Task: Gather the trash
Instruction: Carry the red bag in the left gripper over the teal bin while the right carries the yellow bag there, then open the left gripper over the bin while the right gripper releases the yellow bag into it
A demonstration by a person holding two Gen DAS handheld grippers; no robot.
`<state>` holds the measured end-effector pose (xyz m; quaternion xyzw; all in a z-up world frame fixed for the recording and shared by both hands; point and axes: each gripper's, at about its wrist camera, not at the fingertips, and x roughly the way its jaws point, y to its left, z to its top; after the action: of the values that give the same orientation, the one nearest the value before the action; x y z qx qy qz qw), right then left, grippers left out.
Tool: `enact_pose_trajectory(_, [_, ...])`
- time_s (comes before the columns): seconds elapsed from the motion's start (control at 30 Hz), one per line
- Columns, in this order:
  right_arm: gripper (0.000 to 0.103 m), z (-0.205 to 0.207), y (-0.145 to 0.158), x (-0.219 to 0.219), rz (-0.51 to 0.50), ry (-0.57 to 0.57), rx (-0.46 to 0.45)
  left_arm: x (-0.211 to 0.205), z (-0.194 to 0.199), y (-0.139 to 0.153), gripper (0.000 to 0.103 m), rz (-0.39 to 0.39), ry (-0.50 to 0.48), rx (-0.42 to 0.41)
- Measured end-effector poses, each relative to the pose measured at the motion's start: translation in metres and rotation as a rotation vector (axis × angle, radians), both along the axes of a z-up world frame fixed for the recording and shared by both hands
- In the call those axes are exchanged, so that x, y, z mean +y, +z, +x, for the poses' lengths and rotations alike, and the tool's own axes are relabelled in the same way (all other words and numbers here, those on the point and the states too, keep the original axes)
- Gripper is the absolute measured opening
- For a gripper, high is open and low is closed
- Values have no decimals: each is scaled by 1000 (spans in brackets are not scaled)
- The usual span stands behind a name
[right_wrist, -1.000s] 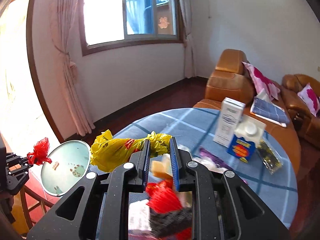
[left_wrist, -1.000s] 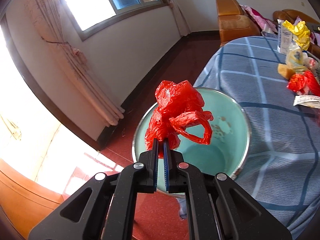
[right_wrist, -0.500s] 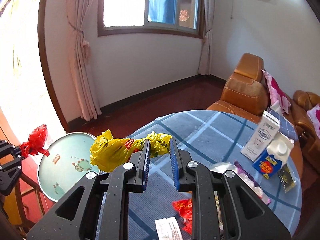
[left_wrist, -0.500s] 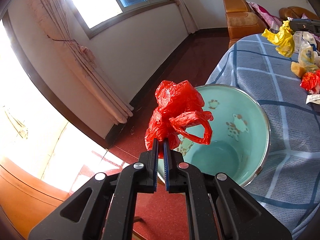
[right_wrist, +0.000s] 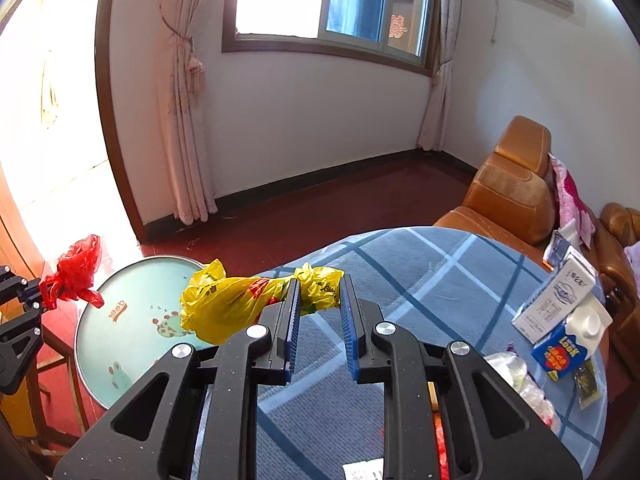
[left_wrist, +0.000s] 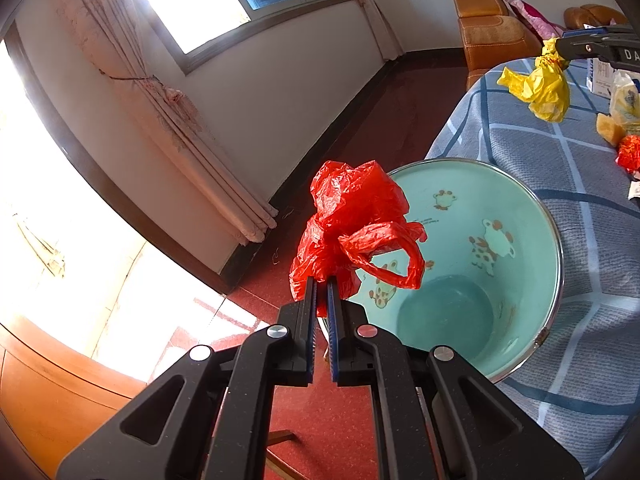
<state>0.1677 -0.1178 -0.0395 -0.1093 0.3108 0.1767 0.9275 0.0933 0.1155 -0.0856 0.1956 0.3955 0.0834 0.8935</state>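
Observation:
My left gripper (left_wrist: 322, 280) is shut on a crumpled red plastic bag (left_wrist: 352, 220) and holds it over the near rim of a teal enamel basin (left_wrist: 500, 248), which stands at the left end of the blue checked table (left_wrist: 580, 280). My right gripper (right_wrist: 318, 284) holds a yellow plastic bag (right_wrist: 224, 304) in the air above the table; the bag hangs to the left, towards the basin (right_wrist: 128, 320). From the left wrist the yellow bag (left_wrist: 540, 84) shows at upper right. The red bag (right_wrist: 76, 268) shows at far left.
Milk cartons (right_wrist: 560, 320) and wrappers lie at the table's right end. More scraps (left_wrist: 624, 136) lie at the right edge of the table. An orange leather sofa (right_wrist: 512, 192) stands behind the table. Red floor, curtains and a window wall lie to the left.
My right gripper has lifted the yellow bag off the pile of scraps and carried it left, towards the basin. My left gripper keeps the red bag at the basin's rim.

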Motion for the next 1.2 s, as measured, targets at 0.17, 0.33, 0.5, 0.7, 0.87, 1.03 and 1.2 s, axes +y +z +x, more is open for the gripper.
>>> enact_pose_trajectory(0.17, [20,-1,-5,6,-7,21,3,-1,1,0,5,1,0,3])
enact_pose_trajectory(0.33, [20,1,-10,10,-13,35,11,0,2,-2,5,4,3,9])
enact_pose_trajectory(0.5, [20,-1,-12,13,-17,49,13,0,3,-3,5,6,7,15])
enact_pose_trajectory(0.7, [20,-2,-13,17,-21,65,14,0,5,-4,5,5,8,19])
enact_pose_trajectory(0.87, [20,-2,-14,17,-22,73,15,2,5,-5,5,0,12,20])
enact_pose_trajectory(1.03, [20,-3,-15,19,-27,85,17,1,6,-6,6,5,11,22])
enact_pose_trajectory(1.2, [20,-5,-17,24,-41,100,12,1,7,-7,6,6,13,26])
